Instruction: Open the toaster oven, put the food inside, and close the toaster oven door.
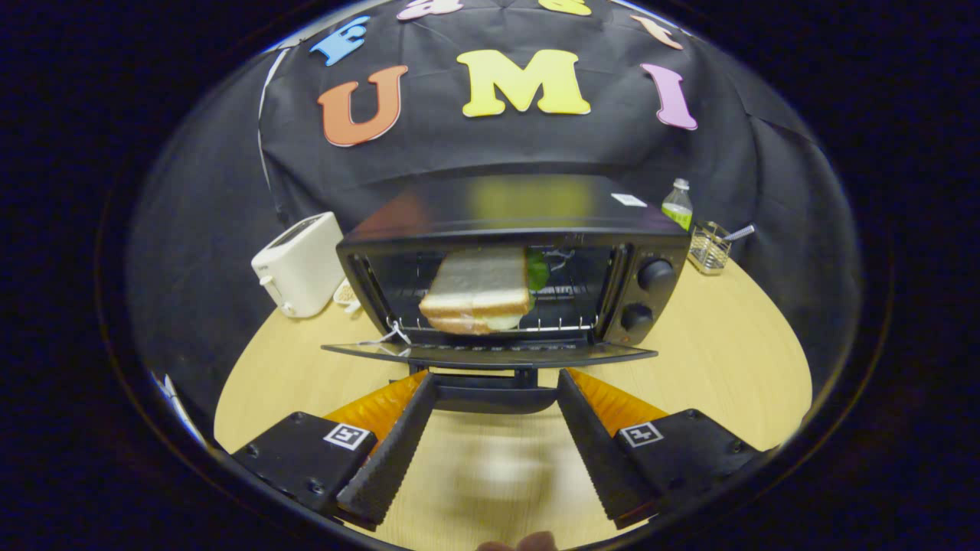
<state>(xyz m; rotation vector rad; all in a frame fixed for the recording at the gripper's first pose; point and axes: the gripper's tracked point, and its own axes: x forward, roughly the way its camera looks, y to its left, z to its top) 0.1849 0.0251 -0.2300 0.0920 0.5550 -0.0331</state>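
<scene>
We look along our tongs (496, 386) toward a black toaster oven with a glass door (513, 283), which stands on a round, pale wooden bench (720, 360). The tongs are spread wide and hold nothing; their two fingers (398, 444) flank the oven's dark door handle (494, 398), which sits between the tips without either finger pressing on it, as far as we can tell.

The oven's drop-down door (490, 353) lies open, swung down to nearly level just beyond the fingertips. Inside, on the wire rack (490, 325), rests a sandwich of sliced white bread with a green leaf (478, 291) showing at its right side; it sits slightly left of the middle of the cavity, tilted a little. A thin white string (390, 335) hangs at the left front corner of the rack, over the door's hinge edge. Two round black control knobs (654, 274) are stacked on the oven's right panel.

Left of the oven, just beside it, stands a white pop-up toaster (300, 264). To the right rear, we see a clear plastic bottle of yellow-green liquid (677, 205) and, near it, a small wire basket (708, 249) with a metal handle sticking out. A fingertip (528, 543) shows at the near edge, behind the tongs.
</scene>
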